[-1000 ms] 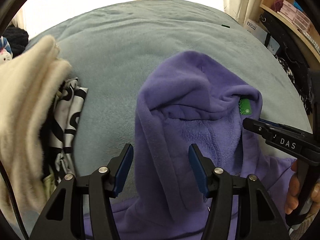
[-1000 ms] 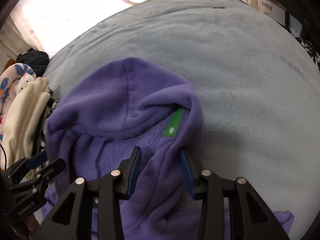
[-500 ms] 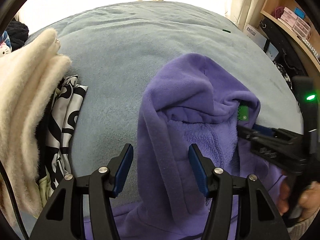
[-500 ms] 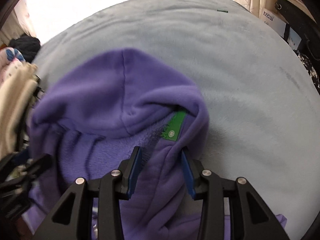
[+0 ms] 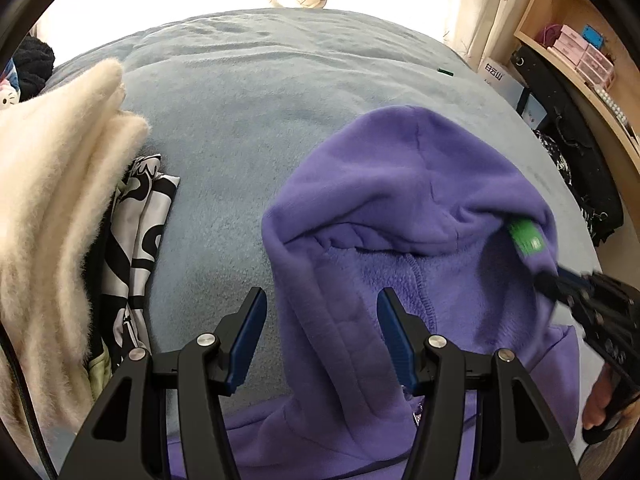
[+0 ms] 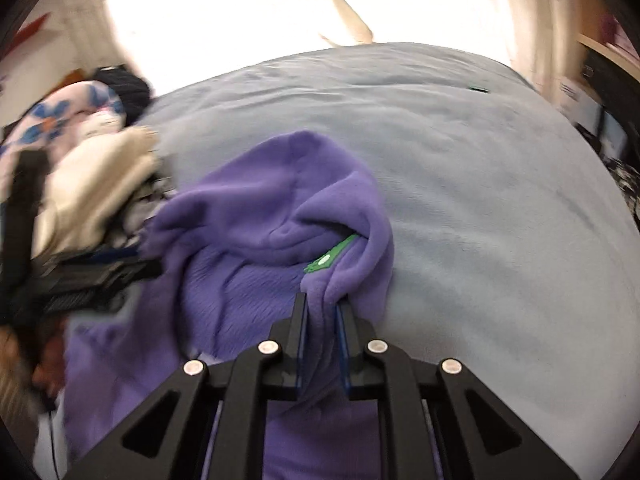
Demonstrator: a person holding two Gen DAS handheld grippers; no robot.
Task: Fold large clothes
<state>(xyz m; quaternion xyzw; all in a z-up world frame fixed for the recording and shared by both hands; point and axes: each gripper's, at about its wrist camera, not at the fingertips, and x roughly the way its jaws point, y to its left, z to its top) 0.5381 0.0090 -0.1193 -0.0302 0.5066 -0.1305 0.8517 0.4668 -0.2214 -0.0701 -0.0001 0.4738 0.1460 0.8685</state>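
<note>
On the grey-blue blanket (image 5: 248, 128) lies the purple fleece hoodie (image 5: 400, 200), hood end farthest from the cameras, its green label (image 6: 326, 260) showing inside the collar. The right gripper (image 6: 320, 312) has just been closing, and its blue pads now pinch a fold of the hoodie's collar edge just below that label; the cloth is bunched up between the fingers and drawn taut from the hood. The left gripper (image 5: 320, 332) stands about half open with nothing pressed in it: the hoodie's other front edge runs between its fingers, nearer the right-hand pad (image 5: 394, 336), but neither pad visibly bears on the fleece. From the left wrist view the right gripper (image 5: 560, 284) shows blurred at the hoodie's far side, close under the label (image 5: 526, 236). Beside the hoodie, away from the label, sits a pile with a cream fluffy garment (image 5: 52, 200) over a black-and-white patterned cloth (image 5: 140, 232).
</note>
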